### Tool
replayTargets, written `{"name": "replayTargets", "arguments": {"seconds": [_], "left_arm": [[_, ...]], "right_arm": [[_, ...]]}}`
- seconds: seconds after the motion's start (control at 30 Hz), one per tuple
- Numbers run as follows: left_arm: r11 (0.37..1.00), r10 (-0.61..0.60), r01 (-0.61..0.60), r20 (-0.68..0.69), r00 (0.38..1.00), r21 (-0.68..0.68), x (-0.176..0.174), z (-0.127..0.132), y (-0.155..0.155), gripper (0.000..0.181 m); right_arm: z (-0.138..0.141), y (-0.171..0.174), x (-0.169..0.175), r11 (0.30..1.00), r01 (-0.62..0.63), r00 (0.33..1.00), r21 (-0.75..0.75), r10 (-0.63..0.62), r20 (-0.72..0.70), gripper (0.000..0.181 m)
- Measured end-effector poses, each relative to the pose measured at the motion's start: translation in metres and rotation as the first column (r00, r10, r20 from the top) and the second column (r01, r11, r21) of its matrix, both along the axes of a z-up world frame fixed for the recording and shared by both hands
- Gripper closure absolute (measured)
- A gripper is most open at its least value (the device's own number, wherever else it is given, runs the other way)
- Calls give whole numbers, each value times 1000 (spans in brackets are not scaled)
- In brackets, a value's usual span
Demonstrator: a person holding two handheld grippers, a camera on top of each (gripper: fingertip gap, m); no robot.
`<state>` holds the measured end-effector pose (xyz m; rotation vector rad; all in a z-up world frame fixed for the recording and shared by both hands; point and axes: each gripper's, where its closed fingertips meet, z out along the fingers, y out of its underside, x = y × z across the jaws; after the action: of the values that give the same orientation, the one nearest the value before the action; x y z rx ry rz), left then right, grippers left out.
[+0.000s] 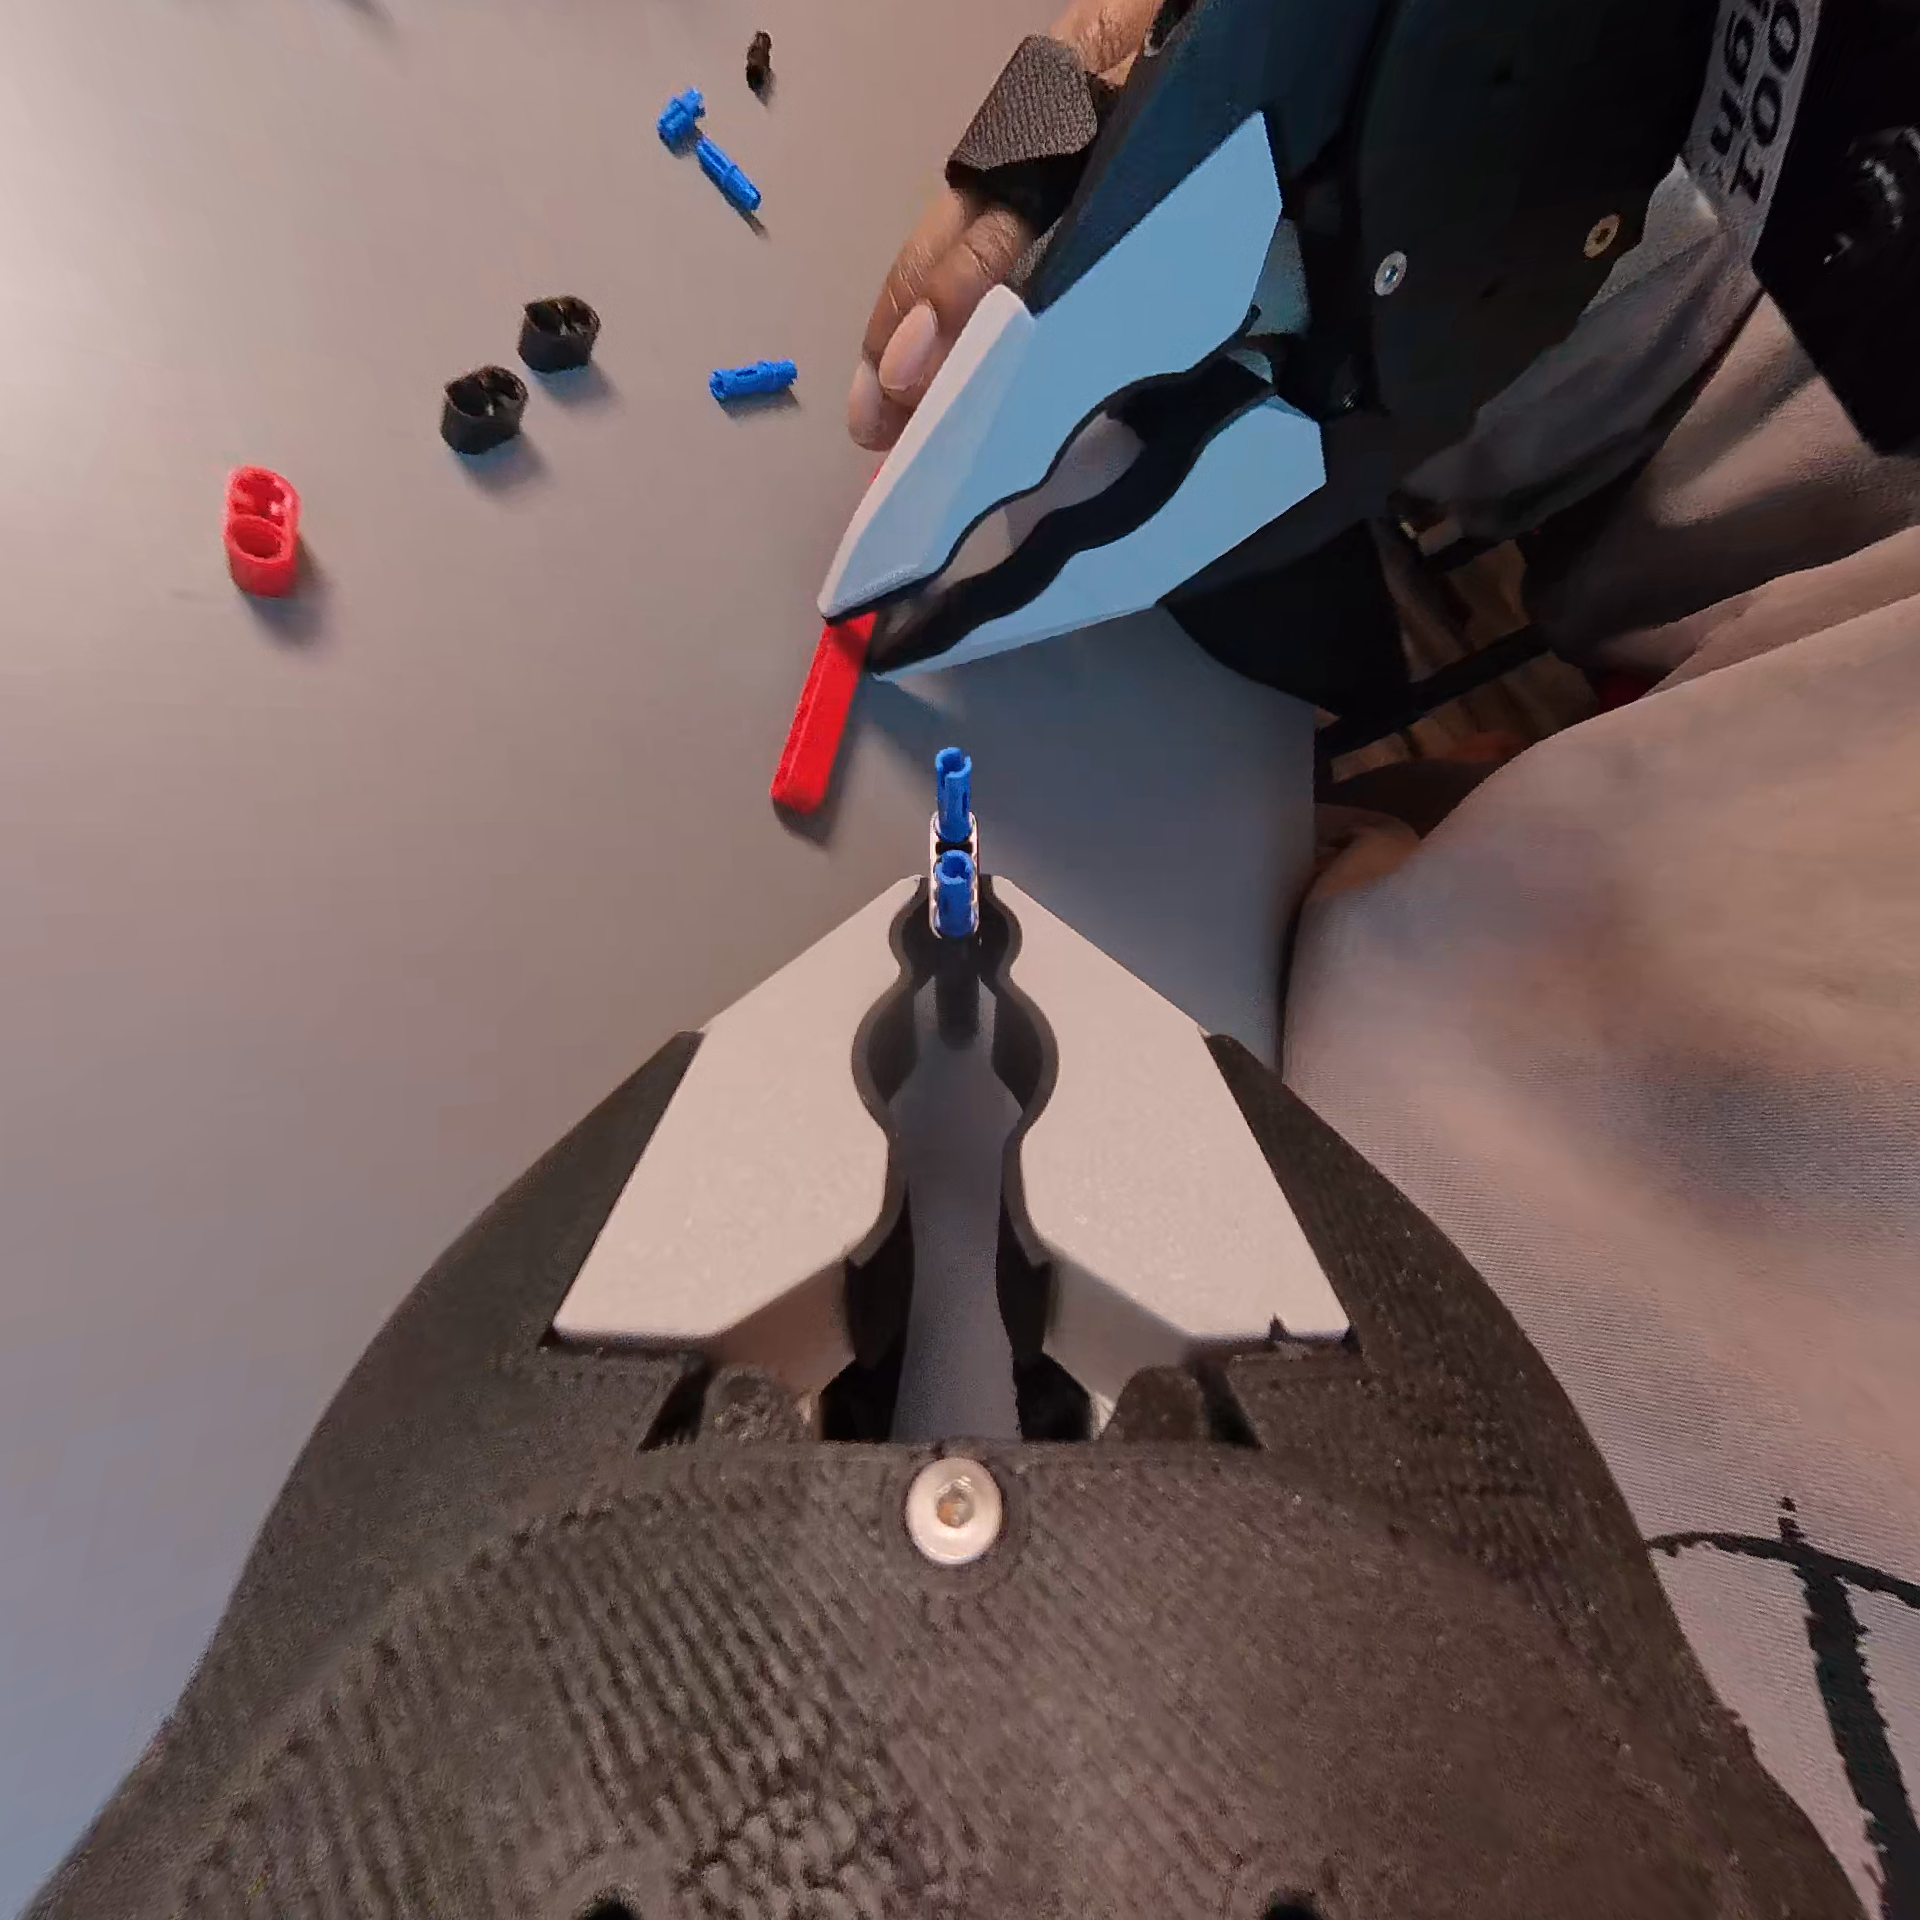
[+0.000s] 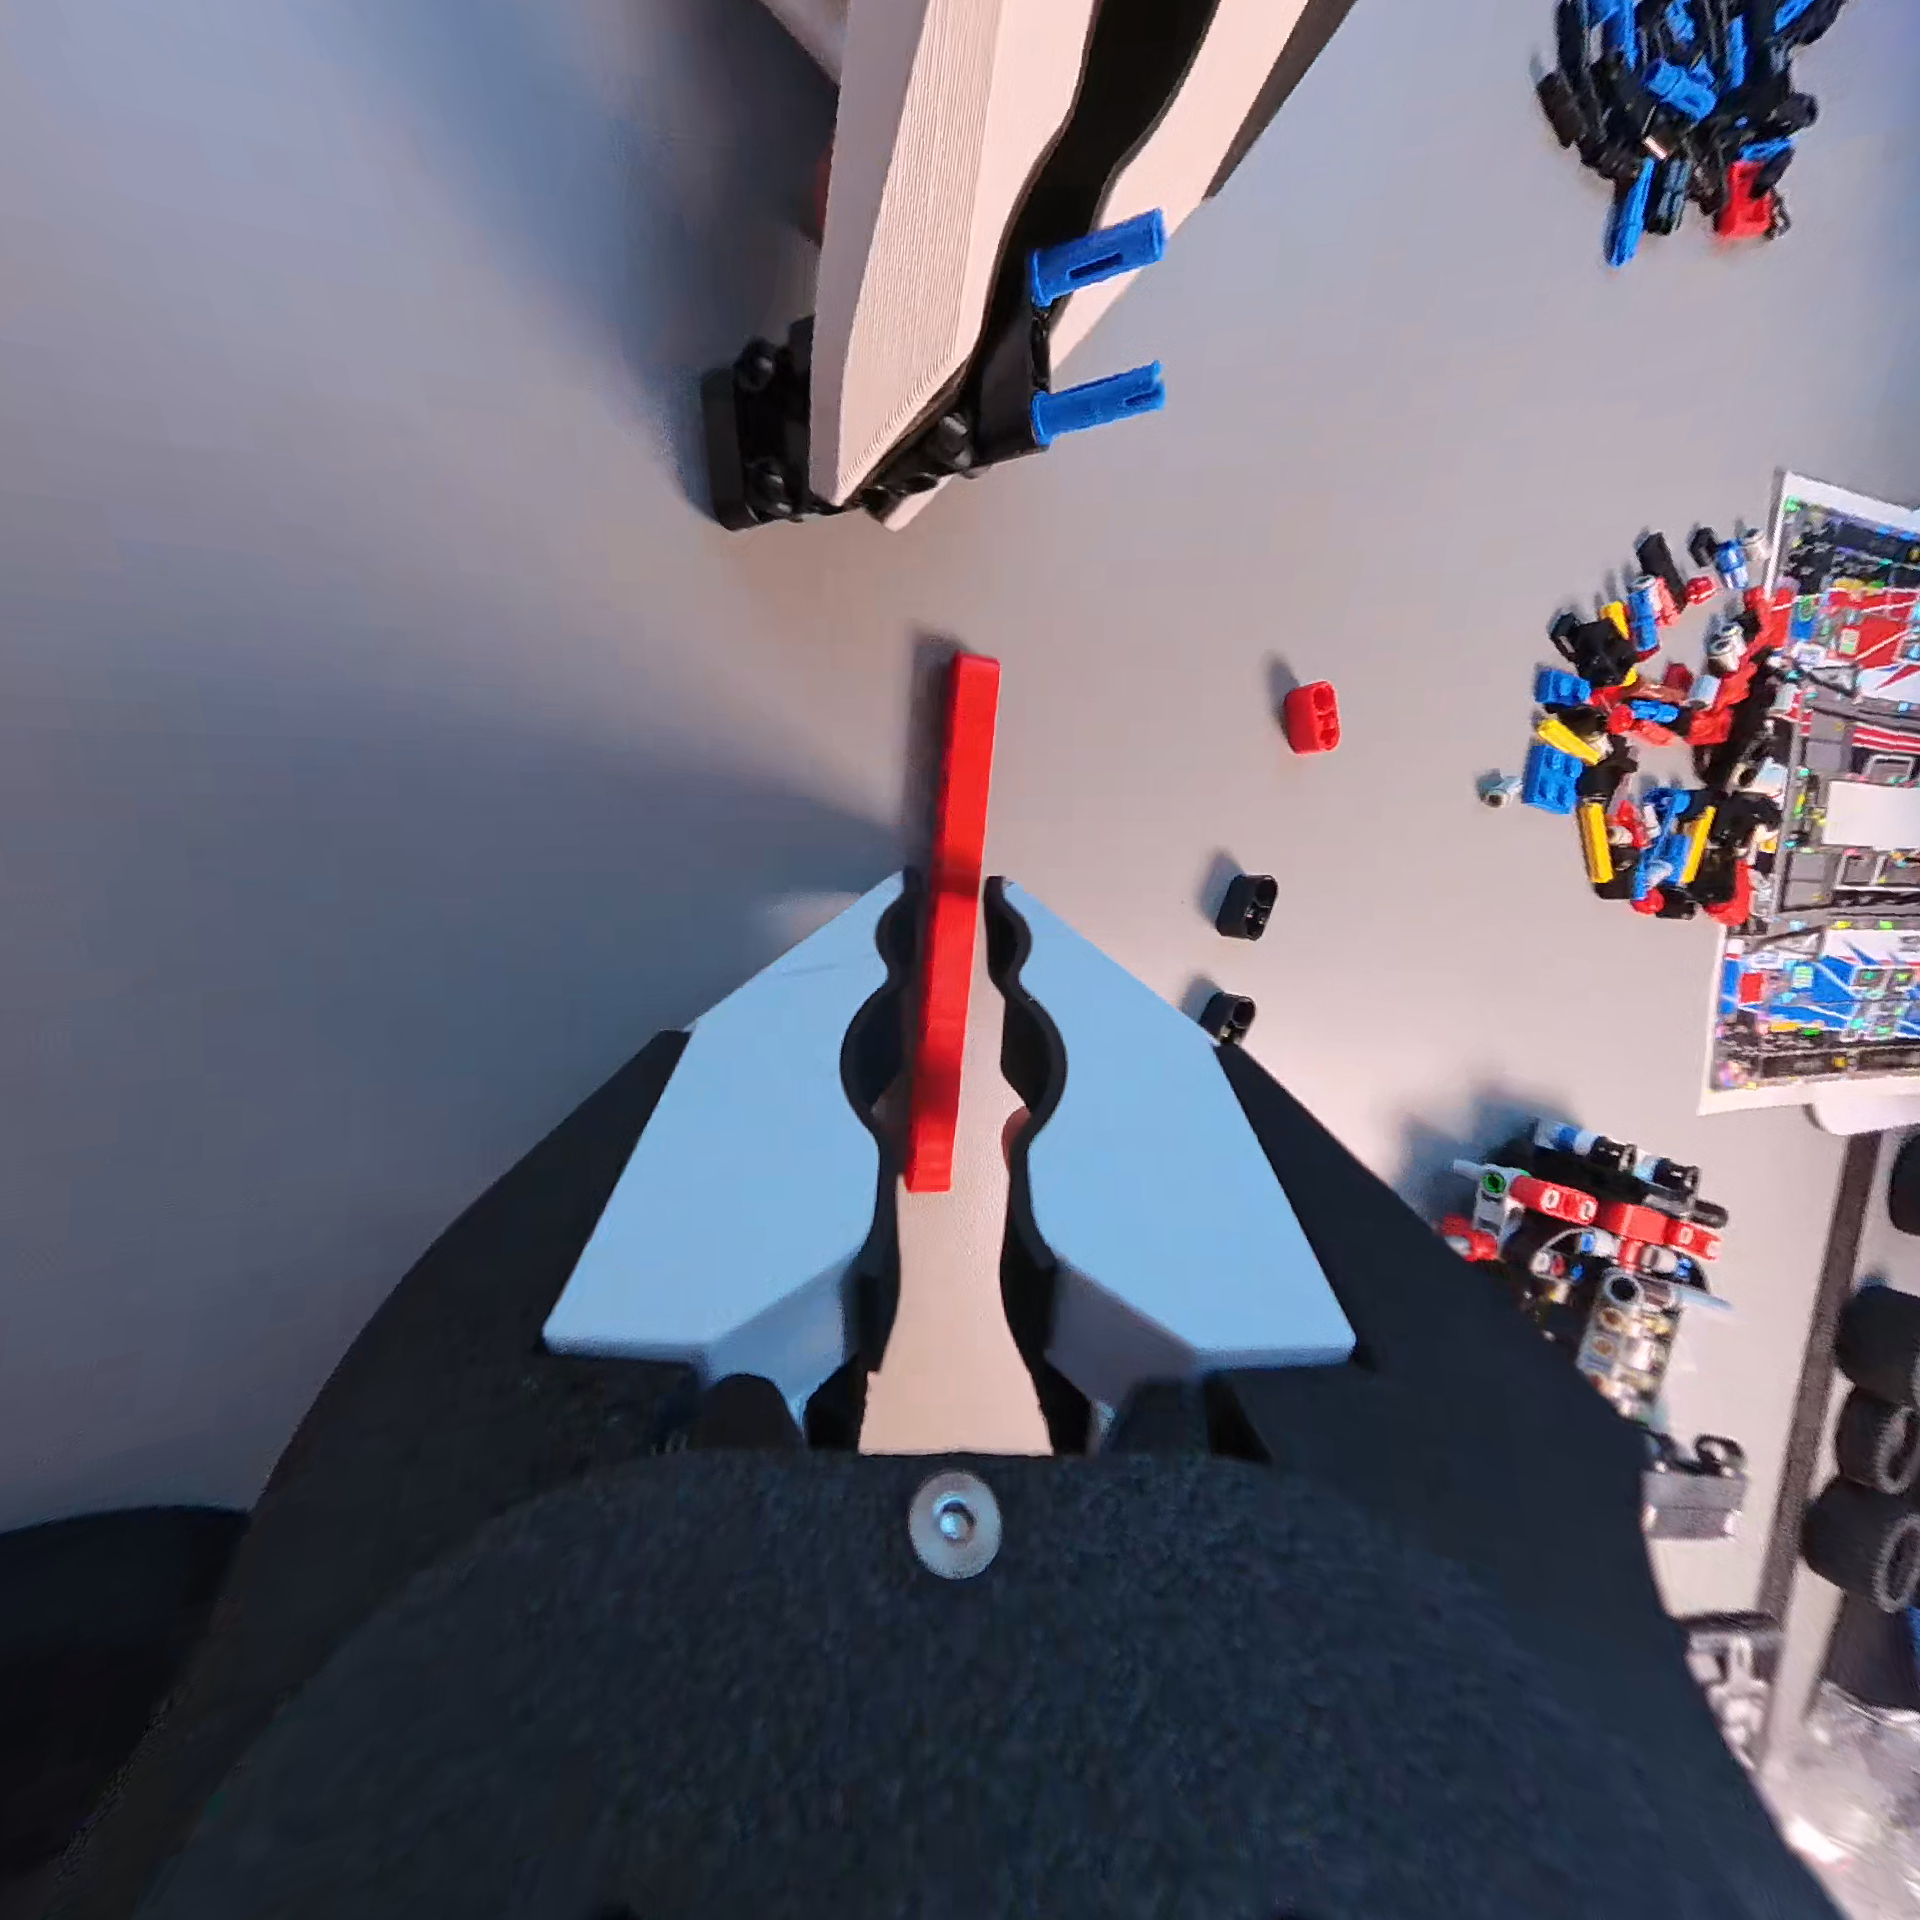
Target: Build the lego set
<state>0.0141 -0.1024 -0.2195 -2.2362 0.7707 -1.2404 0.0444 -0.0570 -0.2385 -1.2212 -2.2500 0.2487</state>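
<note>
Right gripper (image 2: 951, 883) clamps red beam (image 2: 961, 831) lengthwise, pointing forward; left gripper (image 1: 954, 883) pinches black pinned piece (image 2: 758, 436)

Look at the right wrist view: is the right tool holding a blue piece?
No: the right tool is shut on a long red beam, while the blue pins sit in the piece held by the left tool.

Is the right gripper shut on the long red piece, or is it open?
Shut on it. In the right wrist view the red beam is clamped at the tips of the right gripper, sticking out forward.
</note>
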Motion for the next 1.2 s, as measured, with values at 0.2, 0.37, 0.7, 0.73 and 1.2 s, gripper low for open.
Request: {"name": "replayTargets", "arguments": {"seconds": [0.2, 0.37, 0.7, 0.73, 1.2], "left_arm": [[978, -23, 40, -85, 996, 204, 0, 10, 4, 176], [951, -80, 120, -148, 986, 286, 10, 11, -4, 176], [926, -44, 32, 22, 999, 376, 2, 40, 5, 176], [934, -42, 25, 42, 998, 356, 2, 41, 5, 176], [954, 64, -33, -95, 993, 299, -29, 12, 18, 176]], "right_arm": [[54, -24, -33, 898, 22, 959, -439, -144, -246, 159], [65, -46, -53, 727, -39, 955, -685, -176, -241, 178], [90, -30, -43, 594, -112, 882, -797, -310, -354, 180], [91, -30, -42, 600, -110, 881, -792, -310, -358, 180], [4, 5, 4, 897, 138, 973, -421, -44, 225, 163]]}}
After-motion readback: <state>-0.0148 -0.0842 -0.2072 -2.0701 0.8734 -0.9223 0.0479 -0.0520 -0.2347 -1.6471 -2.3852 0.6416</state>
